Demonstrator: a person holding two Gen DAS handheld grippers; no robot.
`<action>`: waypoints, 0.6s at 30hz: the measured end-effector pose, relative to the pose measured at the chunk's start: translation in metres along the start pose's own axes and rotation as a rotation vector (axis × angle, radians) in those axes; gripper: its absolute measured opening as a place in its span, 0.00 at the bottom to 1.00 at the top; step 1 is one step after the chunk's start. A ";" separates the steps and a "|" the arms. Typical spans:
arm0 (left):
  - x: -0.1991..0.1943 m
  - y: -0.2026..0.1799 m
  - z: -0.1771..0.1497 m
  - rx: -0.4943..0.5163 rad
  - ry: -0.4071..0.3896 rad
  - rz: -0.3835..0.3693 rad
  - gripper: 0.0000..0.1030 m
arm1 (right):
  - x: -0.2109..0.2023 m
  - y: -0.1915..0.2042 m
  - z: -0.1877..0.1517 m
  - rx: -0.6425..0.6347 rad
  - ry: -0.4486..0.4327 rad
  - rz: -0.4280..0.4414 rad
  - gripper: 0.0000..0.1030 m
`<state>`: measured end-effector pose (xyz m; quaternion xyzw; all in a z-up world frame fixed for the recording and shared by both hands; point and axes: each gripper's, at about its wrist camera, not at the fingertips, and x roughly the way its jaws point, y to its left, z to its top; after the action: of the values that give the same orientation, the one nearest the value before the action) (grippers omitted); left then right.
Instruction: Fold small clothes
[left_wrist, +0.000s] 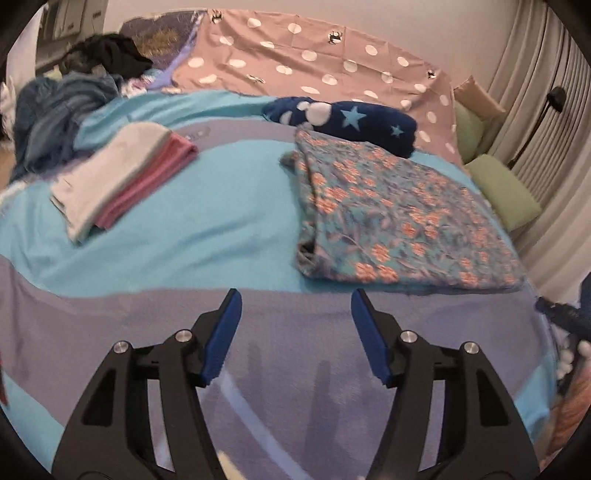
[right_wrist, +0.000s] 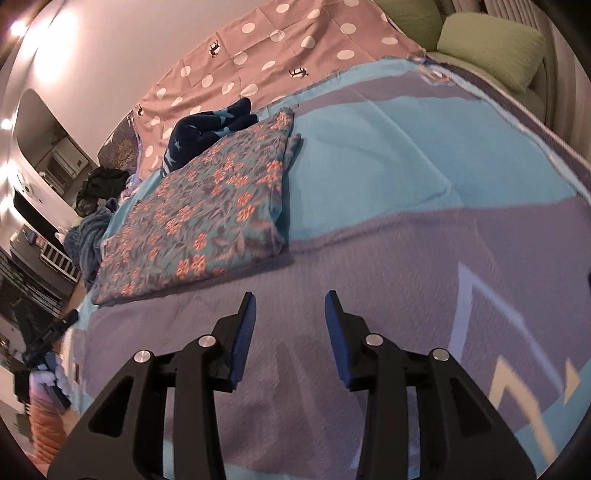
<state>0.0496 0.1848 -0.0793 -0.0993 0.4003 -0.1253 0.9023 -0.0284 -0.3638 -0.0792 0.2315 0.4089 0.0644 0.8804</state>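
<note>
Floral garment (left_wrist: 402, 218) beyond left tool (left_wrist: 295, 306)

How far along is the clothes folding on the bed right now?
Done: the white and pink stack, the floral piece and the navy star bundle lie folded. In hand: nothing; the left claw and right claw are both open above the bedspread. Left: the rumpled blue and black pile at the far corner.

On the bed (left_wrist: 184, 240), a folded stack (left_wrist: 118, 177) lies left of a folded cloth (left_wrist: 399, 221); a rolled garment (left_wrist: 351, 122) sits behind.
</note>
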 end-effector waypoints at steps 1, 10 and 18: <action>0.004 -0.002 -0.002 -0.018 0.014 -0.031 0.60 | 0.000 0.003 -0.002 0.011 0.003 0.026 0.38; 0.062 -0.002 0.005 -0.309 0.030 -0.236 0.65 | 0.037 -0.010 0.004 0.322 0.051 0.240 0.54; 0.087 -0.007 0.029 -0.291 0.008 -0.201 0.59 | 0.069 -0.005 0.036 0.447 -0.061 0.218 0.54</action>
<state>0.1264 0.1543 -0.1193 -0.2681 0.4059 -0.1561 0.8597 0.0437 -0.3597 -0.1092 0.4652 0.3587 0.0599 0.8070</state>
